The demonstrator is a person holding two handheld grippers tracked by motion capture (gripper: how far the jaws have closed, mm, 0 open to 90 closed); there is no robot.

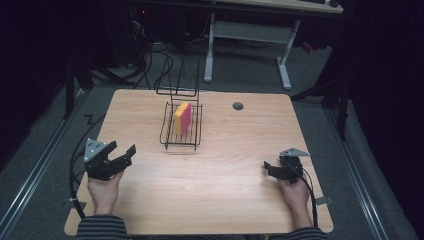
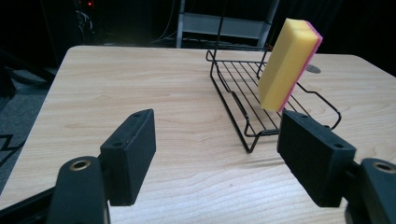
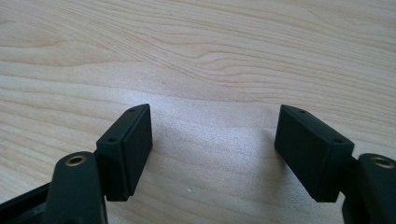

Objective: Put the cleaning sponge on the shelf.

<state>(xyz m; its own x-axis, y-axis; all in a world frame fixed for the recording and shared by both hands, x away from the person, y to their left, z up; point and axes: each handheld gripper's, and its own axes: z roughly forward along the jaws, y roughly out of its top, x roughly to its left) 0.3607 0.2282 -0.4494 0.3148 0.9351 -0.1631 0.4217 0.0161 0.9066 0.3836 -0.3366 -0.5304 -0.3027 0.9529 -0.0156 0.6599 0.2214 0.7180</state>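
Standing on edge inside a black wire rack [image 1: 181,127], a yellow-and-pink sponge [image 1: 182,117] leans against the wires near the table's [image 1: 225,165] far middle; its lower end is cut off behind the right jaw in the left gripper view. The left gripper [image 1: 120,156] hovers near the table's left edge, jaws wide and empty. The right gripper [image 1: 272,169] sits near the right edge, small and dark from above, but its own view shows the jaws spread wide over bare wood. A round grey grommet [image 1: 238,106] marks the light wooden tabletop. The room beyond is dim, with cables and a white desk frame [image 1: 247,47] barely readable.
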